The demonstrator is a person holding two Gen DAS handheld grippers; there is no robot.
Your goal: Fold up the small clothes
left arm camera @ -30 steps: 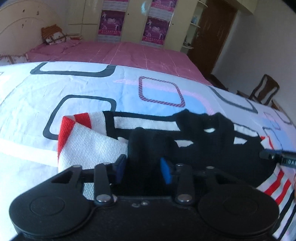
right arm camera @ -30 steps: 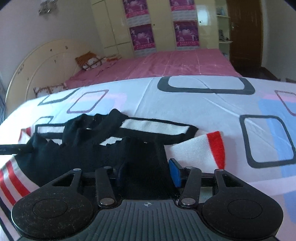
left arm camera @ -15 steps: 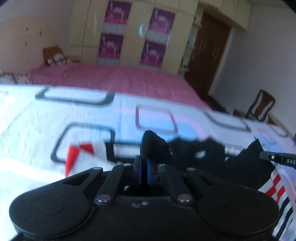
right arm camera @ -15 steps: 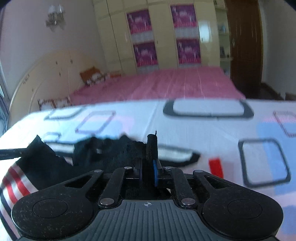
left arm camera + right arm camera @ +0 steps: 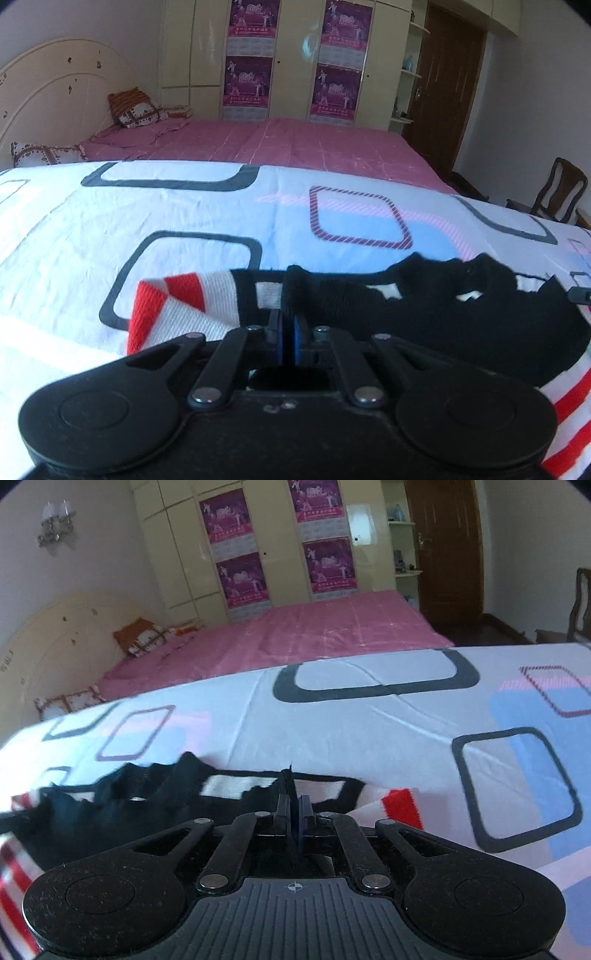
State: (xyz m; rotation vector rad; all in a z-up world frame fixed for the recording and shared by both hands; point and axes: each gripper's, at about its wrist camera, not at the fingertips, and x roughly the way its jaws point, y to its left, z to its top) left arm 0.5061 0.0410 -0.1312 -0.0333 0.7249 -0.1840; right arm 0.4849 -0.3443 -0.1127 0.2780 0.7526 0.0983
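Observation:
A small knit sweater [image 5: 443, 314], black with white and red stripes, lies on the patterned bedsheet [image 5: 184, 214]. My left gripper [image 5: 288, 328] is shut on a fold of its black fabric, with a red and white sleeve [image 5: 173, 306] to its left. My right gripper [image 5: 293, 808] is shut on another black edge of the sweater [image 5: 147, 801], with a red and white sleeve end [image 5: 400, 805] to its right. The fabric between the two grippers is bunched and raised. The other gripper's tip [image 5: 580, 295] shows at the right edge of the left wrist view.
The white sheet with square patterns [image 5: 406, 709] stretches ahead. Beyond it lies a pink bed [image 5: 277, 144] with pillows [image 5: 136, 110] at a headboard. Wardrobes with posters [image 5: 291, 59] stand at the back, a brown door [image 5: 450, 85] and a wooden chair [image 5: 554, 195] to the right.
Both grippers closed on the black sweater fabric and lifted it forward. The sweater's lower part is now pulled up and over toward the collar.

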